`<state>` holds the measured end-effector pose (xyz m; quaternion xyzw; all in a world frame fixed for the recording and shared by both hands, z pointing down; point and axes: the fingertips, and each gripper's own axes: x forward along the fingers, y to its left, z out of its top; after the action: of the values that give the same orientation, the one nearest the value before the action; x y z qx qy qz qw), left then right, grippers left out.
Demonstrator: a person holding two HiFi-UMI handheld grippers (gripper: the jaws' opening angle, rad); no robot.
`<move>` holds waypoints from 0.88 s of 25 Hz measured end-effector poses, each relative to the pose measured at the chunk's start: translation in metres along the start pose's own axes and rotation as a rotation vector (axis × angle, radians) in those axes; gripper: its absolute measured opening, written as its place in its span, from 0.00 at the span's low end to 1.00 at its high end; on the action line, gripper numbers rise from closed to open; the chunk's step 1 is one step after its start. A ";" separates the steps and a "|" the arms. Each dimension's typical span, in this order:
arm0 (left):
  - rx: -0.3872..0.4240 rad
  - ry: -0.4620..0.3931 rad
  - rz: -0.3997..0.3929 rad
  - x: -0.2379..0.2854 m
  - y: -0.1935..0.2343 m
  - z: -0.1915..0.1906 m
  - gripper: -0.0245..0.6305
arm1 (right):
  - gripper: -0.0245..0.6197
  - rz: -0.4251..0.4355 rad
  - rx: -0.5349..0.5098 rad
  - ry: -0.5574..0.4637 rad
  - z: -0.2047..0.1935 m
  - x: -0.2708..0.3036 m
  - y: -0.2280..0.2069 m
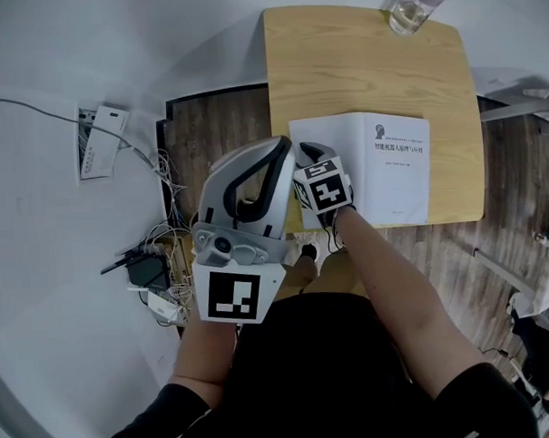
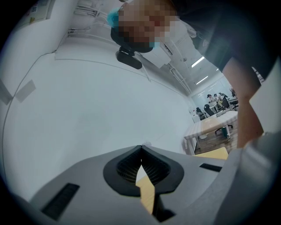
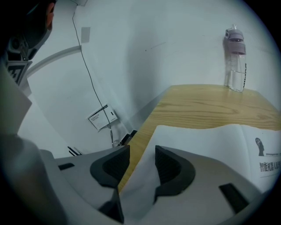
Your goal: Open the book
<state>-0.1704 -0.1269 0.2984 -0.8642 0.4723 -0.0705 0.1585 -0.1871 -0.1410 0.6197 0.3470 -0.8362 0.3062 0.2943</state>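
**Jaws Parted at Book's Corner**

At left, left gripper [image 2: 141,151] held level beside the wooden table [image 1: 359,65], jaws pressed together on nothing. Right of it, right gripper [image 3: 142,165] angled down at the near left corner of the white book [image 1: 372,164], jaws standing apart, curled page edge between them, not pinched. Book lying at the table's near edge. Clear bottle [image 1: 415,3] upright at the far edge.

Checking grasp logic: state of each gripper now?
Left gripper: closed, nothing held.
Right gripper: open, book edge between its fingers, not gripped.
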 end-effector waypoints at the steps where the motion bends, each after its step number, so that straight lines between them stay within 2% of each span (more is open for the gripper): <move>1: -0.001 0.001 -0.001 0.000 0.000 0.000 0.05 | 0.31 0.000 -0.001 0.001 0.000 0.000 0.000; 22: 0.006 0.013 0.019 -0.003 0.005 -0.002 0.05 | 0.31 -0.002 -0.010 0.005 -0.001 -0.001 -0.003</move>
<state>-0.1765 -0.1272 0.2984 -0.8587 0.4814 -0.0758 0.1589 -0.1838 -0.1417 0.6210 0.3457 -0.8367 0.3025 0.2983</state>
